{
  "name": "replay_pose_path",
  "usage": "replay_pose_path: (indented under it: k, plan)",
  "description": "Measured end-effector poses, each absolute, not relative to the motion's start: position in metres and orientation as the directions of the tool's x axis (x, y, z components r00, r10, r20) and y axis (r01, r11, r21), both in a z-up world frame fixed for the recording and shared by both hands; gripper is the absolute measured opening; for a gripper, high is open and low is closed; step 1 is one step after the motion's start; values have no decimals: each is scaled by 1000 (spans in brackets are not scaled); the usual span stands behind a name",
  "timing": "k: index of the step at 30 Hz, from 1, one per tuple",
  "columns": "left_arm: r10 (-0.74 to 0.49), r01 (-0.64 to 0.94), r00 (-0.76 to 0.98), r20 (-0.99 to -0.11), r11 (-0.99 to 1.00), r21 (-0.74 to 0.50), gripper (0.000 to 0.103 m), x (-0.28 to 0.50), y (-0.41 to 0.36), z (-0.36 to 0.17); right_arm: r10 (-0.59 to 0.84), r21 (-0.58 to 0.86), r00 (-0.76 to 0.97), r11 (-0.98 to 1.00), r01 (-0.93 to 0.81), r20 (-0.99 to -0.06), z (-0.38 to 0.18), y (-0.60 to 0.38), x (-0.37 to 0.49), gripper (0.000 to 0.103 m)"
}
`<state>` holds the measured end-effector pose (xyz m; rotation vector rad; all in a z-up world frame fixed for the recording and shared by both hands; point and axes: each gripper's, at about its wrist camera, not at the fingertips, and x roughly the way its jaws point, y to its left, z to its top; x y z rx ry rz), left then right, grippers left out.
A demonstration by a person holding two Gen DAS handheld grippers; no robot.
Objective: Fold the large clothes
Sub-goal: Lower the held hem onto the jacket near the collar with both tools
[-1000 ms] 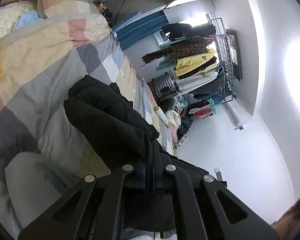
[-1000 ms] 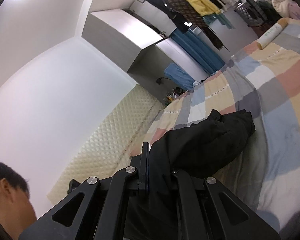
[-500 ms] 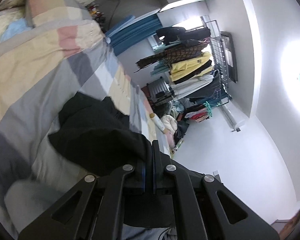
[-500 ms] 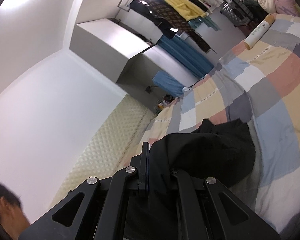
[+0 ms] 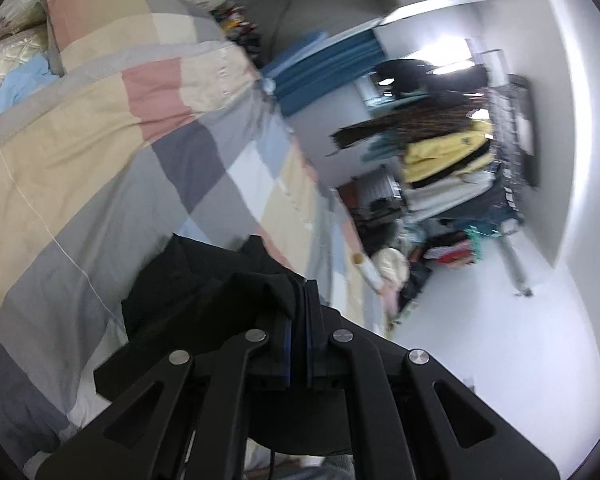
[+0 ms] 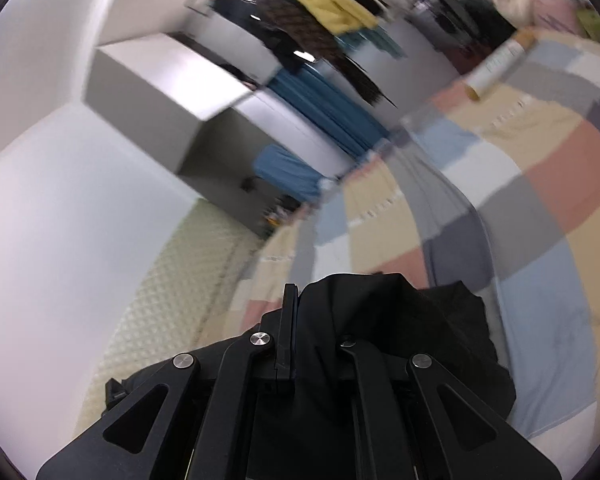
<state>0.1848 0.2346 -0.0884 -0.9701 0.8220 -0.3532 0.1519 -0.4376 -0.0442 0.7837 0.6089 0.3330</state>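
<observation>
Over the patchwork-quilted bed (image 5: 100, 168), the left gripper (image 5: 300, 296) and right gripper (image 6: 296, 300) each clamp the black garment (image 6: 400, 320), seemingly mid-lift; next, spread it flat for folding

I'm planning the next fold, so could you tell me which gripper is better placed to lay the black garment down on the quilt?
Probably left: the left gripper, shut on the black garment, has it trailing onto the checked quilt. The right gripper's cloth looks bunched.
</observation>
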Motion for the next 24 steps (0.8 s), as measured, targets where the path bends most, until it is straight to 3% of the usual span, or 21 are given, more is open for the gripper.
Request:
replay_pose_path:
  k: [7, 17, 20, 24]
  plan:
    - [-508, -224, 604, -614, 631, -742, 4, 246, 213, -114, 421, 687, 750, 723, 63, -511, -79, -438, 209, 2]
    - [-278, -319, 468, -839, 832, -454, 5, 321, 167, -146, 334, 574, 690, 806, 144, -642, -127, -431, 284, 1]
    - [-222, -300, 431, -874, 879, -372, 5, 335, 150, -160, 315, 542, 652, 822, 175, -689, -149, -430, 303, 1]
    - [-227, -318, 373, -900, 880, -354, 5, 350, 148, -193, 323, 533, 600, 820, 208, -732, -188, -430, 324, 0]
